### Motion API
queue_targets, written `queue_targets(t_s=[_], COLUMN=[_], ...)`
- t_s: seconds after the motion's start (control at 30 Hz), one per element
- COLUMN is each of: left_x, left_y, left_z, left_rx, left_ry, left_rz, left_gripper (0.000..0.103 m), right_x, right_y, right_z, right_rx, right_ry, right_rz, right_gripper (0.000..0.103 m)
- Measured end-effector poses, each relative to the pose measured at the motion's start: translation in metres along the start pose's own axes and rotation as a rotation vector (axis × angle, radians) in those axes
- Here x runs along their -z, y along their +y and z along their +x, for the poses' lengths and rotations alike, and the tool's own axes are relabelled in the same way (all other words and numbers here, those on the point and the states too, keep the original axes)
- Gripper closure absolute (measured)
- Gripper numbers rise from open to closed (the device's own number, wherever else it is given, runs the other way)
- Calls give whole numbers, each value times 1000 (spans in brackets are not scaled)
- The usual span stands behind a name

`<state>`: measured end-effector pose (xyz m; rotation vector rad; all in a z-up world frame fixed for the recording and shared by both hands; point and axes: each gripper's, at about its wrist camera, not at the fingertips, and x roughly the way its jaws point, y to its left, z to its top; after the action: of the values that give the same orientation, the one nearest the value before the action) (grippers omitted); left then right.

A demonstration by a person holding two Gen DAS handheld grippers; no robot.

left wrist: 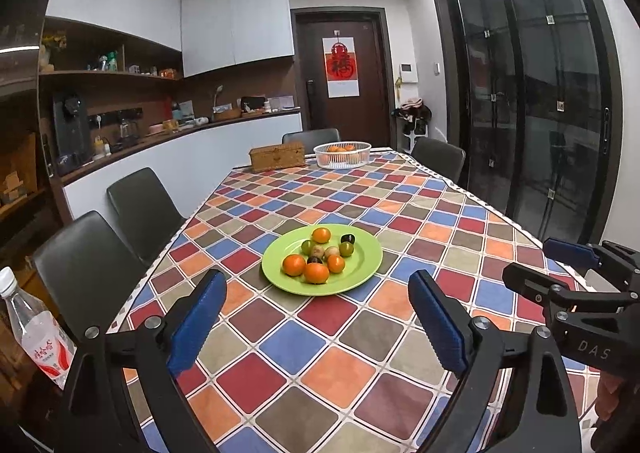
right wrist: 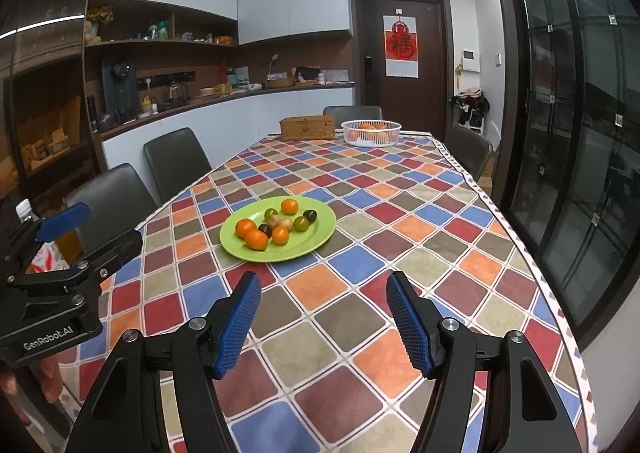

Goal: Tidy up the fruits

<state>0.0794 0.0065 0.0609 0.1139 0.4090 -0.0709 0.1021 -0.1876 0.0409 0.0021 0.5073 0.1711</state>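
Fruit for sorting lies on a green plate [left wrist: 362,273] near the middle of the checked tablecloth [left wrist: 328,365]: four oranges [left wrist: 294,265], several smaller green, tan and dark fruits [left wrist: 346,249], all loose and touching one another. Judged from shape, each is light, round and apt to roll; the oranges are firm enough for a pinch across the widest part, the small dark fruits probably softer and easily bruised. A white basket [left wrist: 342,154] with more oranges stands well apart at the far end, beside a woven box [left wrist: 277,157]. Left gripper [left wrist: 318,327]: jaws spread wide, empty, aimed slightly downward at the plate. Right gripper [right wrist: 324,323]: jaws moderately apart, empty, likewise tilted down, short of the plate.
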Motion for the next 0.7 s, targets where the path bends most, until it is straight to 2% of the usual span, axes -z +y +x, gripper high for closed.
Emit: queue_targets(t_s=[0.3, 0.57, 0.7], left_x=[2, 3, 2], left_y=[0, 1, 1], left_z=[-5, -8, -9], left_rx=[-33, -14, -9], left_ry=[-16, -4, 10], left_rz=[-20, -47, -52], left_gripper=[8, 0, 0], right_x=[0, -2, -2], right_y=[3, 5, 5], right_z=[-7, -9, -9], right_rx=[4, -1, -3], right_ry=[-20, -28, -27], right_rz=[-10, -9, -6], right_gripper=[37, 37, 37])
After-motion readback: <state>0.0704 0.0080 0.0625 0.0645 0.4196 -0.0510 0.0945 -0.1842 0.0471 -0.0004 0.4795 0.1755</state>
